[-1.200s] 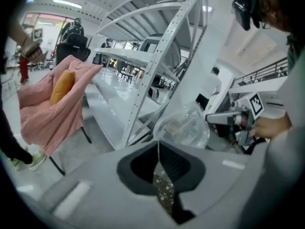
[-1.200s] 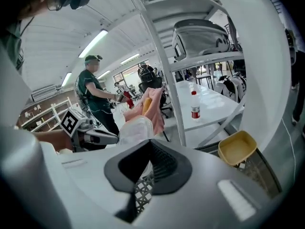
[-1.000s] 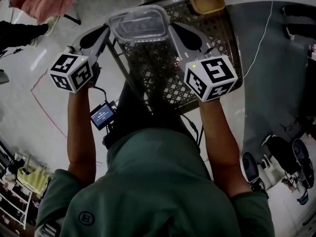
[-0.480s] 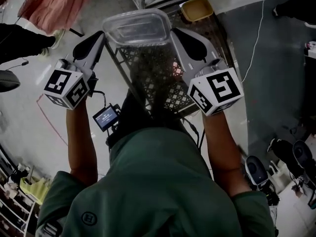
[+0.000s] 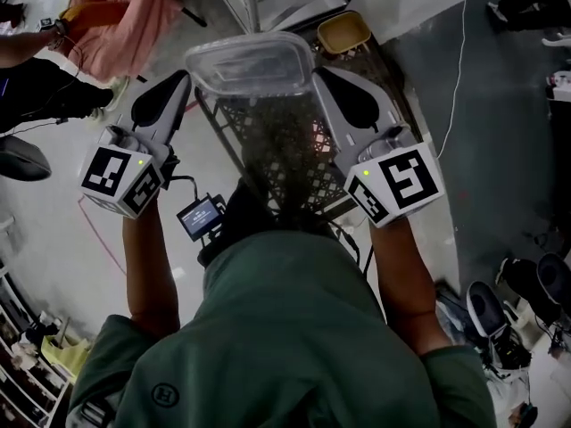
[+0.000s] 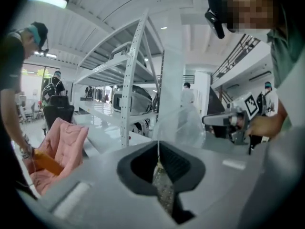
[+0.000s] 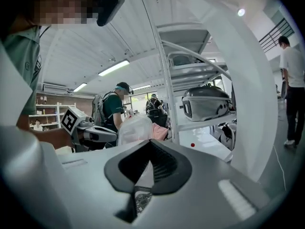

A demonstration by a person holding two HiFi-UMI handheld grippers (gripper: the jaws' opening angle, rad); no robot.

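Both grippers hold a clear plastic container (image 5: 250, 63) by opposite ends, level above a black mesh cart (image 5: 277, 154). My left gripper (image 5: 189, 78) is shut on the container's left rim, which runs as a thin edge between its jaws. In the left gripper view the container (image 6: 180, 127) bulges just beyond the left gripper (image 6: 157, 149). My right gripper (image 5: 314, 73) is shut on the right rim. The right gripper view shows the container (image 7: 136, 129) ahead of the right gripper (image 7: 148, 149), with the left gripper (image 7: 90, 133) across from it.
A yellow bowl (image 5: 343, 31) sits at the cart's far end. White metal shelving (image 6: 129, 87) stands ahead. Another person (image 7: 113, 109) to the left holds a pink cloth (image 5: 125, 12). A small screen (image 5: 202, 217) hangs at my waist. Cables and shoes lie on the floor at right.
Both grippers rose and tilted upward with the container still held between them. The yellow bowl dropped out of the right gripper view, and the pink cloth sank lower in the left one.
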